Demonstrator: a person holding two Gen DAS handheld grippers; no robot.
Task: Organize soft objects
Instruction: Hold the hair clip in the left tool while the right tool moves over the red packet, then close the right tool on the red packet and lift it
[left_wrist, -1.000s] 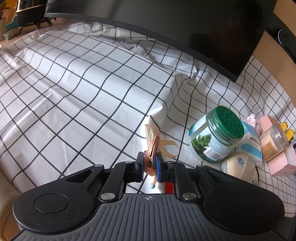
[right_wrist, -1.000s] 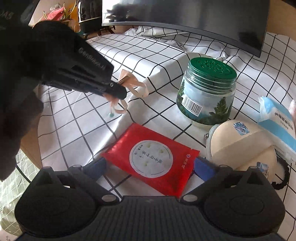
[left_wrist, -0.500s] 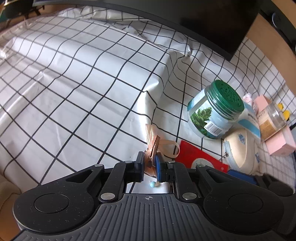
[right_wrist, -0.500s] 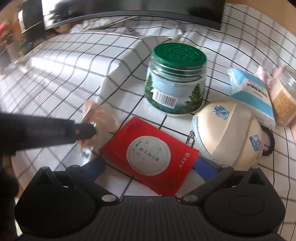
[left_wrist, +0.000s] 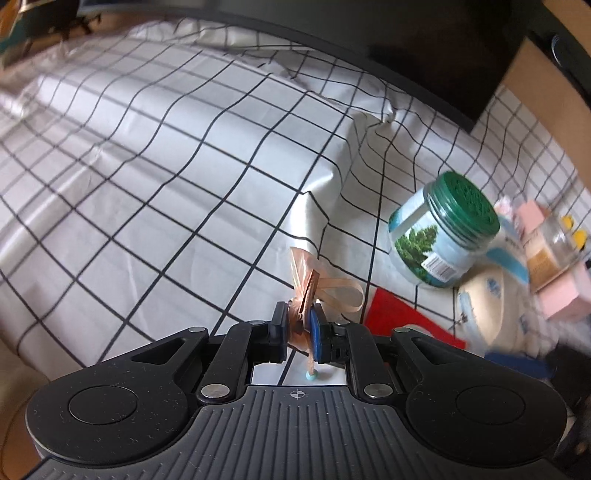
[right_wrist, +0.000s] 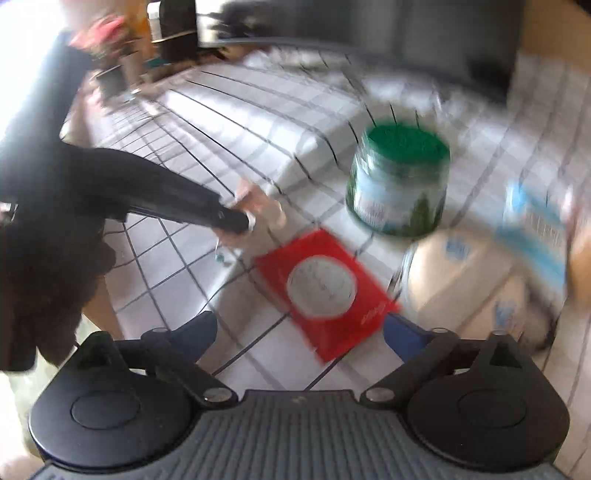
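Note:
My left gripper (left_wrist: 299, 328) is shut on a small peach ribbon bow (left_wrist: 314, 284) with a teal bead hanging below, held just above the checked cloth (left_wrist: 166, 155). In the blurred right wrist view the left gripper (right_wrist: 236, 221) holds the bow (right_wrist: 258, 206) left of a red flat sachet (right_wrist: 325, 291). My right gripper (right_wrist: 299, 332) is open, its blue pads at either side of the sachet's near end. The sachet also shows in the left wrist view (left_wrist: 402, 317). A cream round pouch (right_wrist: 465, 273) lies right of the sachet.
A glass jar with a green lid (right_wrist: 399, 184) stands behind the sachet. A blue-and-white packet (right_wrist: 535, 229) lies at right. Pink boxes (left_wrist: 561, 295) and a small clear jar (left_wrist: 546, 251) sit at far right. A dark monitor (left_wrist: 406, 48) stands at the back.
The left gripper, still holding the bow, has shifted little. The right gripper view has swung and blurred; the sachet stays between its open fingers.

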